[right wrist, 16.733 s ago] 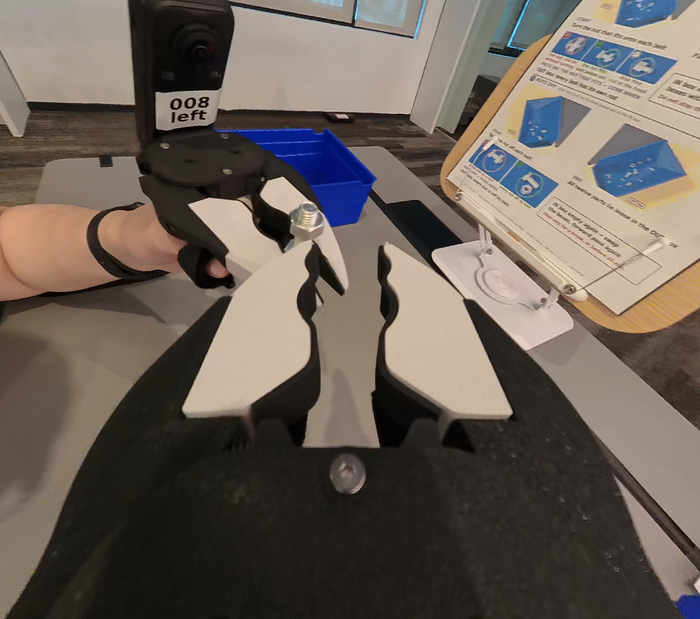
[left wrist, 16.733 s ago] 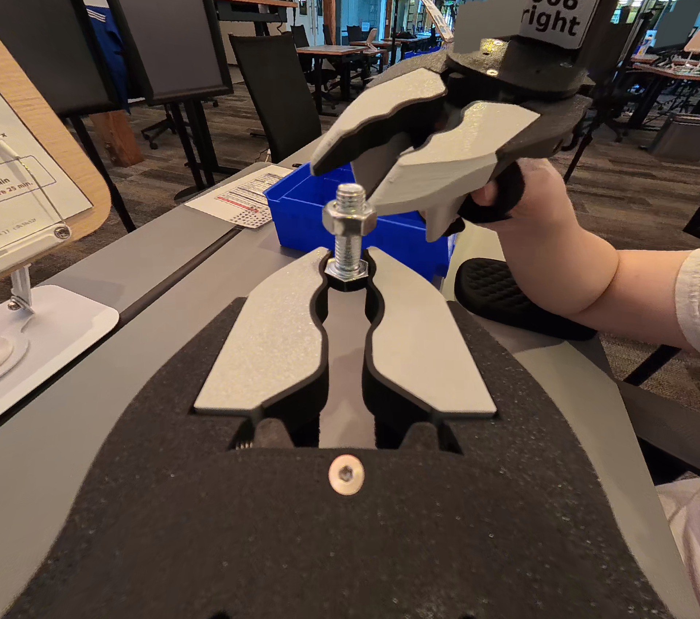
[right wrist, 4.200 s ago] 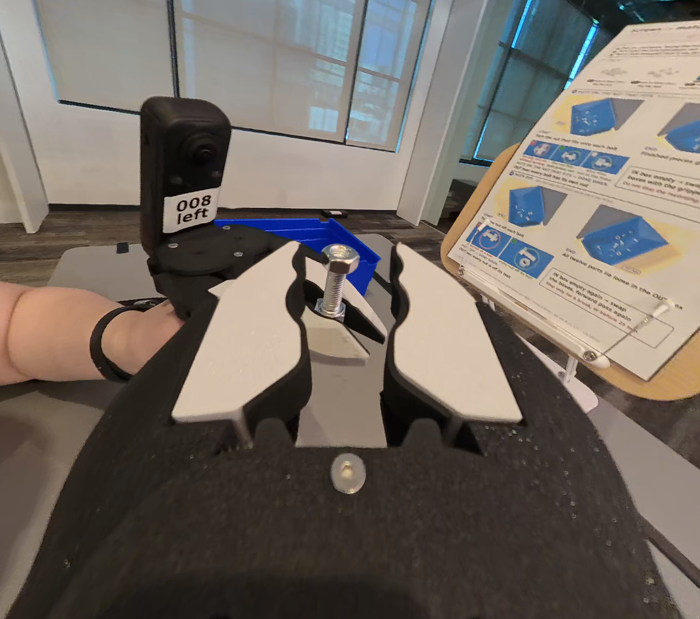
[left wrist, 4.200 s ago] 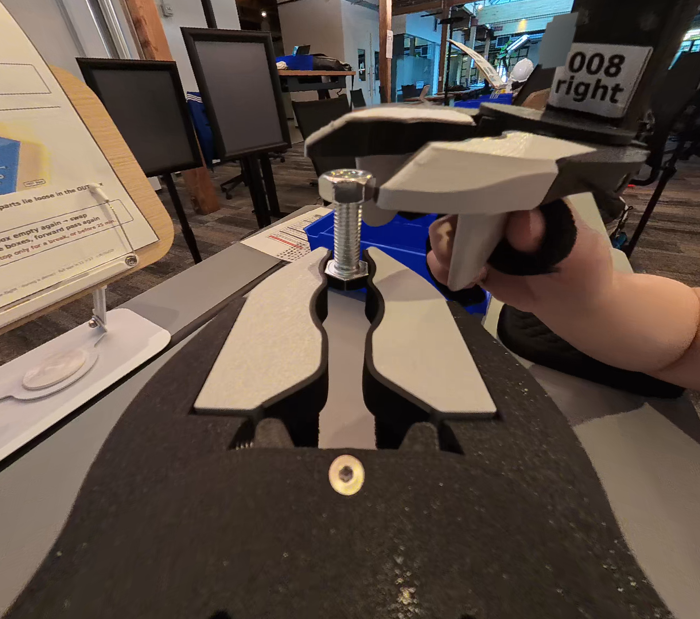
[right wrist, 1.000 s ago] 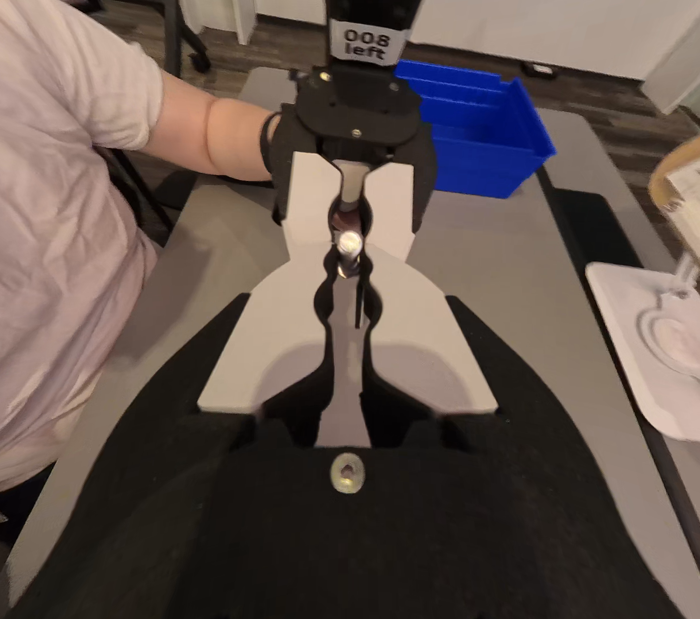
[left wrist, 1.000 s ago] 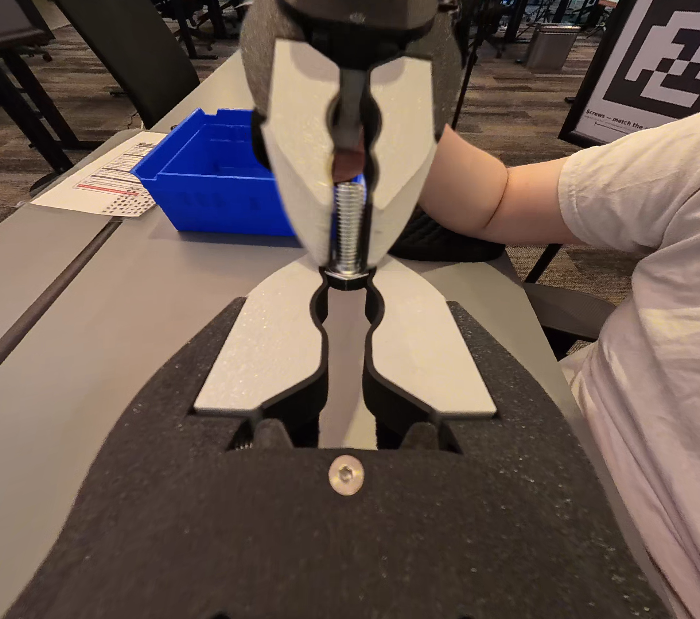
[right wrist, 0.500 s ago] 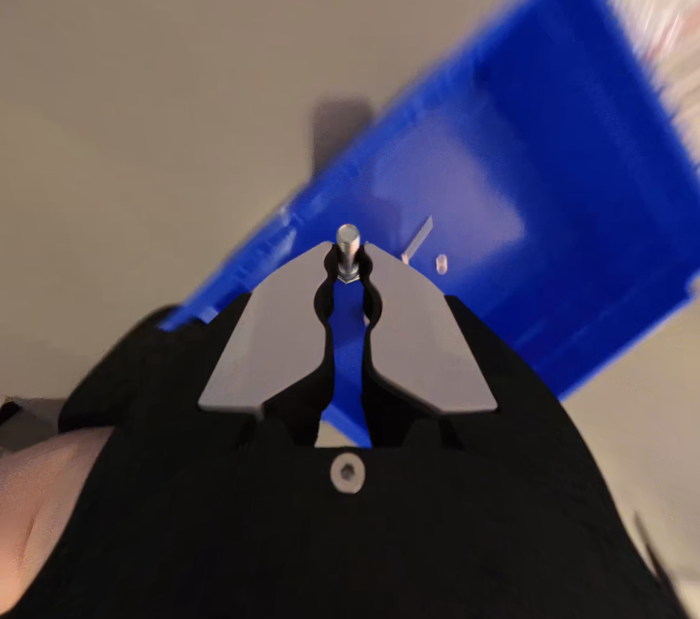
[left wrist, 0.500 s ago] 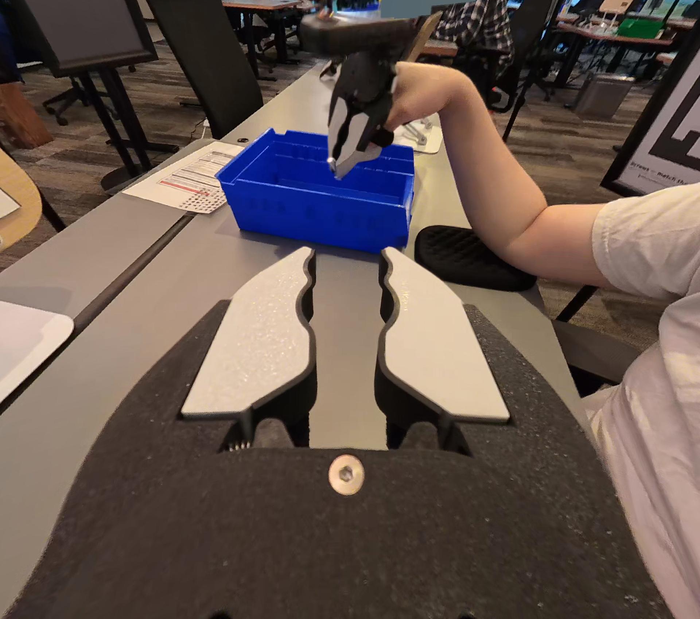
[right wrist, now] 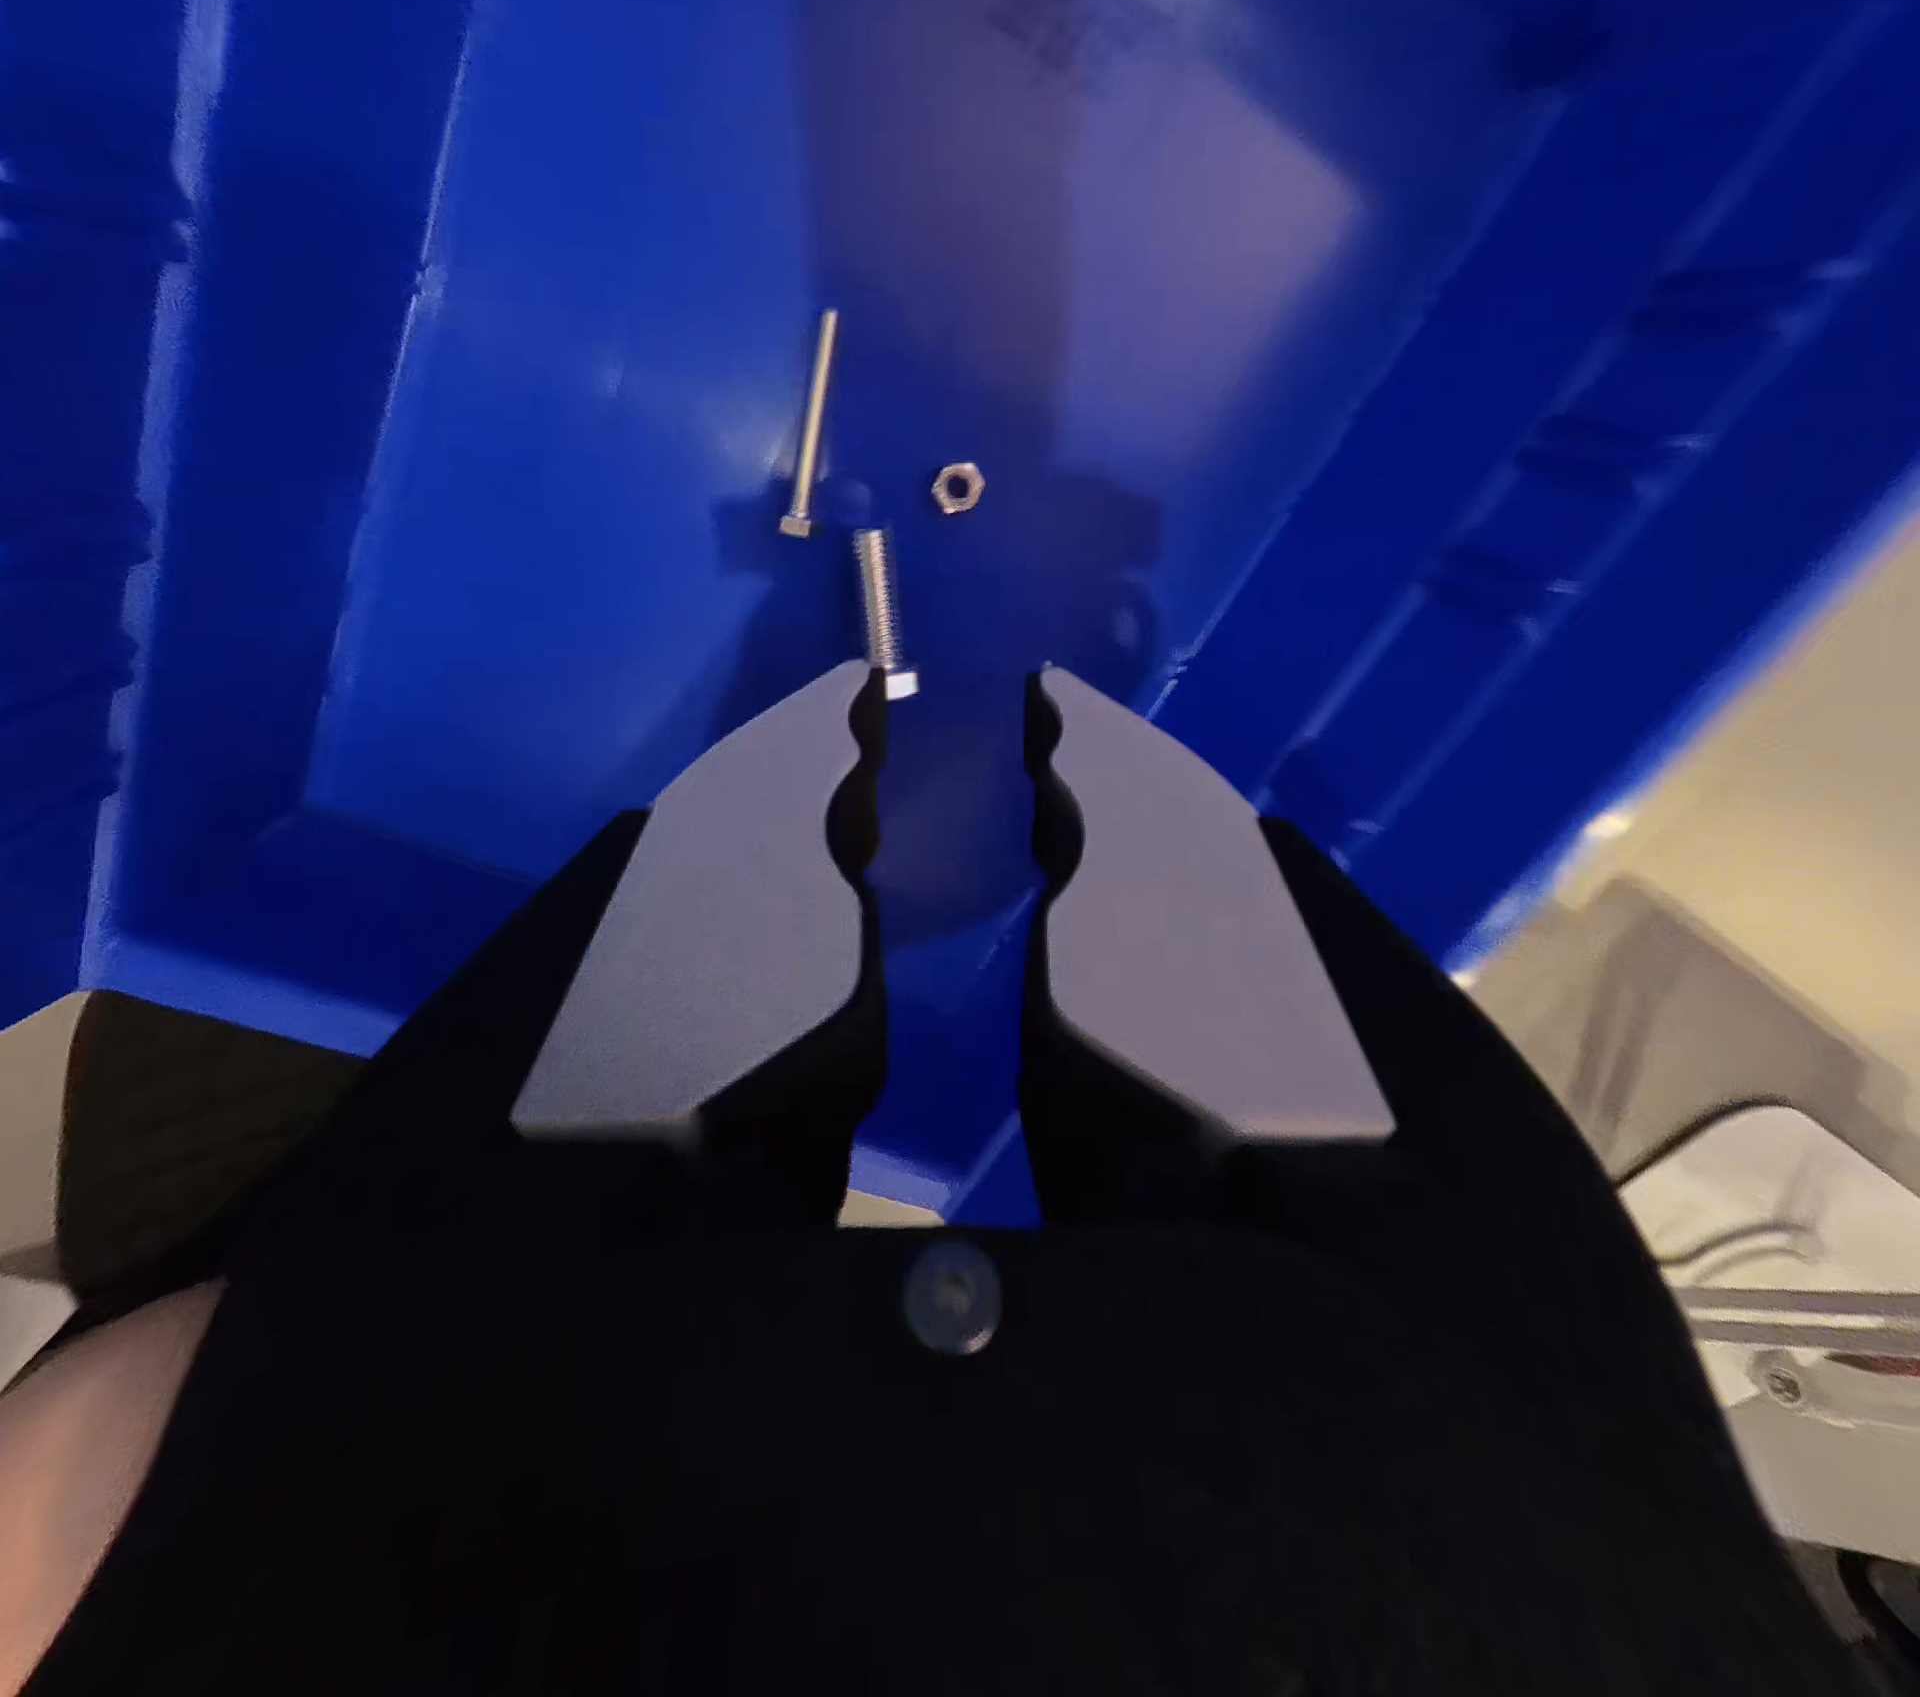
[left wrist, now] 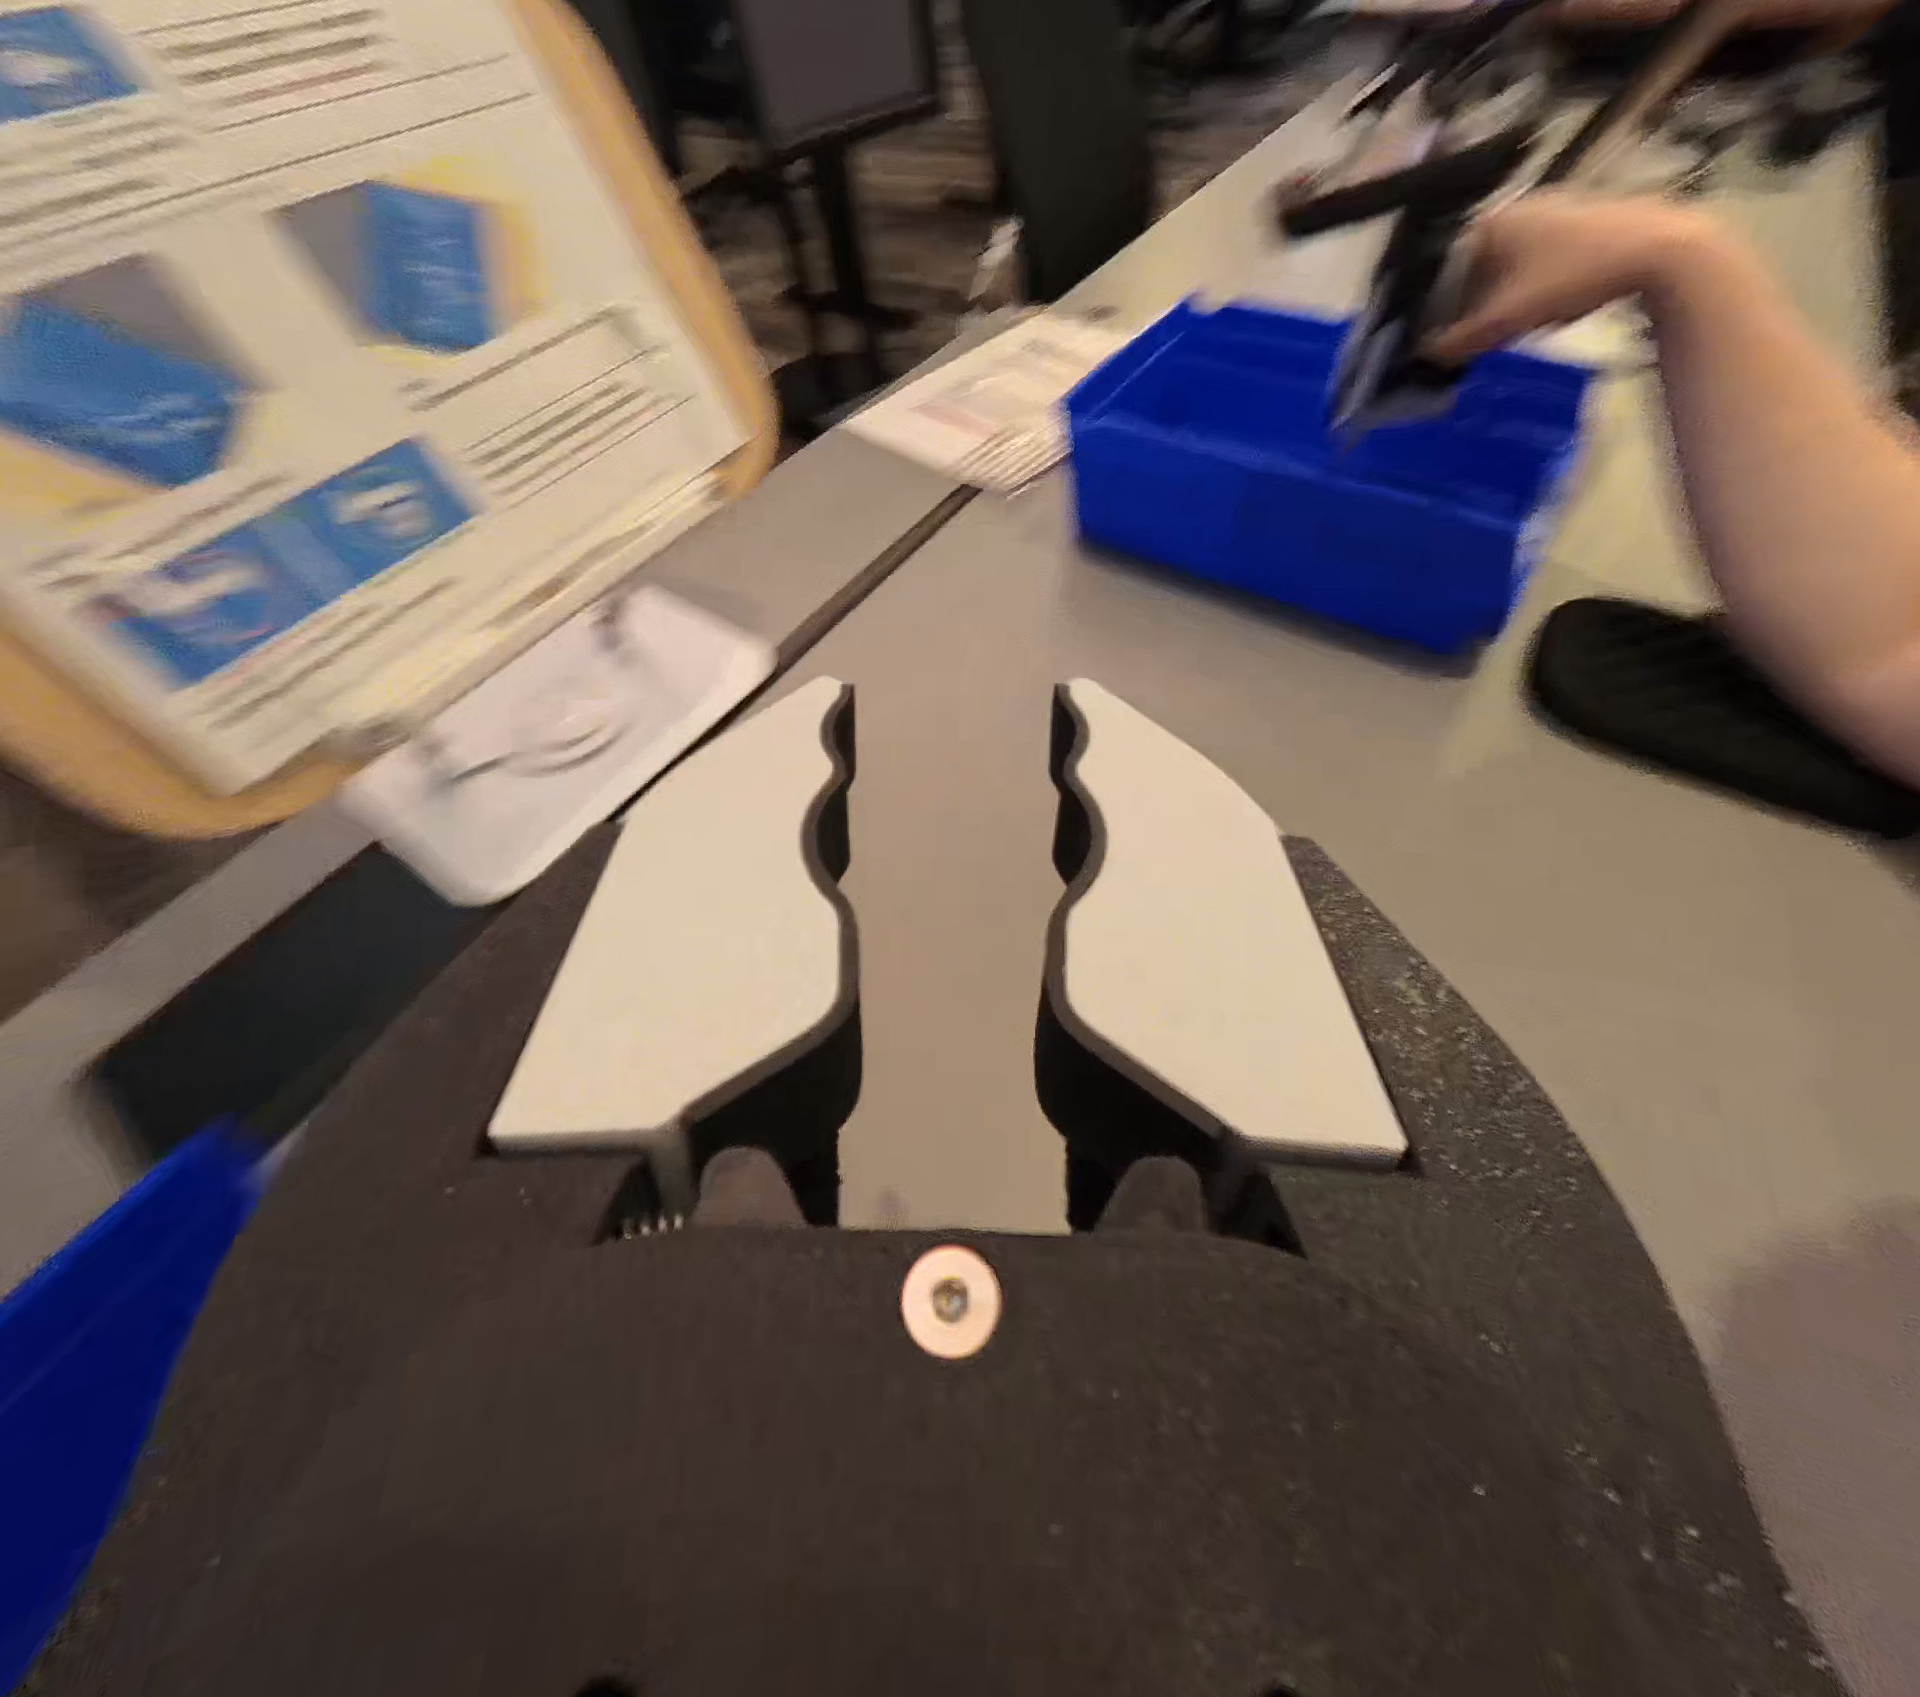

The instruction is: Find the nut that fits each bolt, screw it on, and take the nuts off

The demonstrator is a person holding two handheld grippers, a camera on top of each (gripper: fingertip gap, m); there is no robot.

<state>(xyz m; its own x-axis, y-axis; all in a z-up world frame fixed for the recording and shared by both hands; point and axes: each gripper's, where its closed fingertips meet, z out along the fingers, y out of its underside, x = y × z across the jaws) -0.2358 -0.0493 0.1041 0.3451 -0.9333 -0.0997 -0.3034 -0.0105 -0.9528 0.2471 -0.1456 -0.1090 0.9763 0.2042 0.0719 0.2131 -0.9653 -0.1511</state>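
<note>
Released: right gripper (right wrist: 954, 679) jaws now apart over blue bin (right wrist: 312, 297), bolt (right wrist: 881, 608) dropped beside long thin bolt (right wrist: 812, 426) and nut (right wrist: 958, 490) | left gripper (left wrist: 951, 712) jaws apart, empty | judged: pair done, next pair due.

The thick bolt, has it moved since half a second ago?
Yes. The thick bolt has left the right tongs, now open, and lies on the blue bin floor beside the thin bolt.

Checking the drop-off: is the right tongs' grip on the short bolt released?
Yes: the right tongs are open, the short bolt loose in the blue bin.
</note>
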